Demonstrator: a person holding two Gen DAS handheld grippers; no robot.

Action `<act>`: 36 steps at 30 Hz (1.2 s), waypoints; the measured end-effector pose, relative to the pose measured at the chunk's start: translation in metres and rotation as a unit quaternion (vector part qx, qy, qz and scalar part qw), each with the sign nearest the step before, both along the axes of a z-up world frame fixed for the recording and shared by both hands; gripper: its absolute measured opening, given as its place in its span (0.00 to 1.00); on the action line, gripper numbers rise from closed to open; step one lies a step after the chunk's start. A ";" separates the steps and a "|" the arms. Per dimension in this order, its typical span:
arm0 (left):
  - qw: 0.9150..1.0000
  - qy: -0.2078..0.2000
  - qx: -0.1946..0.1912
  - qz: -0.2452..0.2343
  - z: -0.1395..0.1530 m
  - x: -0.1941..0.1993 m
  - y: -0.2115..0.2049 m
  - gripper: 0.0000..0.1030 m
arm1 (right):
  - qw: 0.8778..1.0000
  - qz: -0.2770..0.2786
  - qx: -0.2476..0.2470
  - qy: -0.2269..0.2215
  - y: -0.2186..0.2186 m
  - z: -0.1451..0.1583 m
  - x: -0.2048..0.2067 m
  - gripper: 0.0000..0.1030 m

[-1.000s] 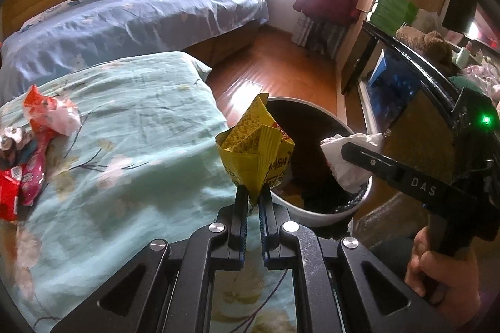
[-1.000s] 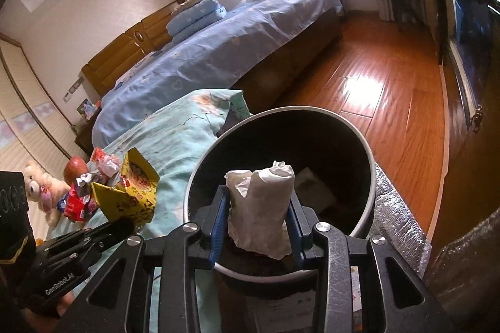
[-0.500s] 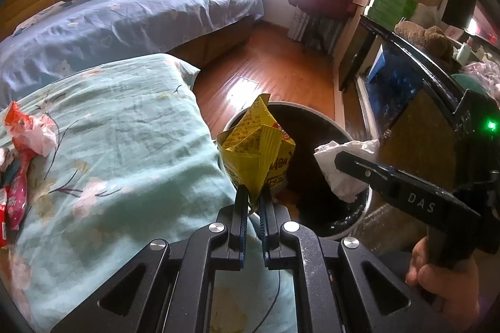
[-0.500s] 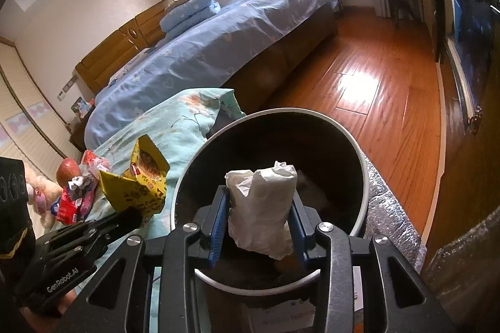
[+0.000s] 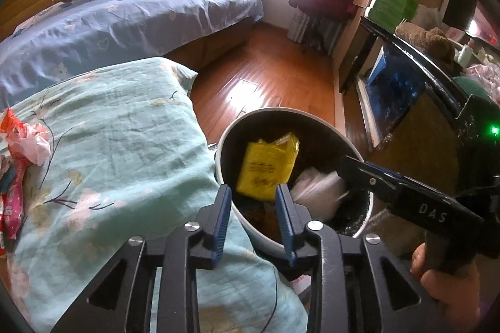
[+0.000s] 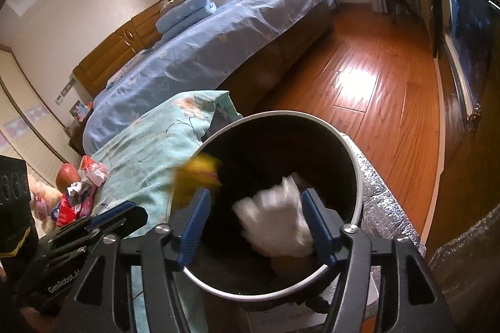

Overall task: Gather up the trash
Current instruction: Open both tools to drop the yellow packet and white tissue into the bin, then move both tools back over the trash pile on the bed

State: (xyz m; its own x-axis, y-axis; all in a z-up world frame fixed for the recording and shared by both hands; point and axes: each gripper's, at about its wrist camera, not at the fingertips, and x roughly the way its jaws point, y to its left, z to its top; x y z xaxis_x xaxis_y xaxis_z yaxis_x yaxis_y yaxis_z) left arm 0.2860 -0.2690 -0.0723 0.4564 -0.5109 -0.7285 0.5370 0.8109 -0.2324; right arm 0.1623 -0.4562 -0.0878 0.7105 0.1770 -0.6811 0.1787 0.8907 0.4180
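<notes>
Left tongs (image 5: 253,198): jaws just opened, released; the yellow wrapper (image 5: 267,167) is free of them, inside the bin (image 5: 315,117). Right tongs (image 6: 253,201): jaws just opened, released; the white tissue (image 6: 275,223) sits blurred between them, over the bin. More wrappers (image 5: 18,164) lie at the bed's (image 5: 125,145) left edge
</notes>
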 end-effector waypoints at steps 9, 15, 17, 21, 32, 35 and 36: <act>0.999 -0.007 -0.010 0.040 0.003 -0.017 0.041 0.37 | 1.000 0.003 -0.003 -0.020 0.011 0.009 -0.006 0.70; 0.997 -0.008 -0.013 0.079 0.002 -0.041 0.088 0.39 | 0.998 0.030 -0.013 -0.044 0.046 0.016 -0.010 0.70; 0.996 -0.011 -0.010 0.092 0.002 -0.051 0.102 0.41 | 0.998 0.038 -0.017 -0.049 0.058 0.016 -0.010 0.70; 0.992 -0.011 -0.006 0.122 0.004 -0.064 0.135 0.41 | 0.997 0.061 -0.016 -0.049 0.084 0.014 -0.008 0.70; 0.980 -0.015 -0.001 0.197 0.015 -0.090 0.216 0.41 | 0.989 0.140 -0.016 -0.042 0.161 0.018 0.002 0.70; 0.976 -0.014 0.004 0.216 0.016 -0.092 0.233 0.41 | 0.986 0.160 -0.013 -0.037 0.182 0.019 0.005 0.70; 0.975 -0.012 0.004 0.224 0.016 -0.091 0.240 0.41 | 0.986 0.165 -0.010 -0.037 0.186 0.019 0.005 0.70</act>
State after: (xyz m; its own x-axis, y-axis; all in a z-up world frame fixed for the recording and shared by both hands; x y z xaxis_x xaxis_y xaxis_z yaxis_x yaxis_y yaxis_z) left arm 0.1953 -0.0286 -0.0565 0.6493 -0.2508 -0.7180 0.1339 0.9670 -0.2168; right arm 0.1674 -0.2702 -0.0691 0.6643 0.3935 -0.6355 -0.1523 0.9036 0.4004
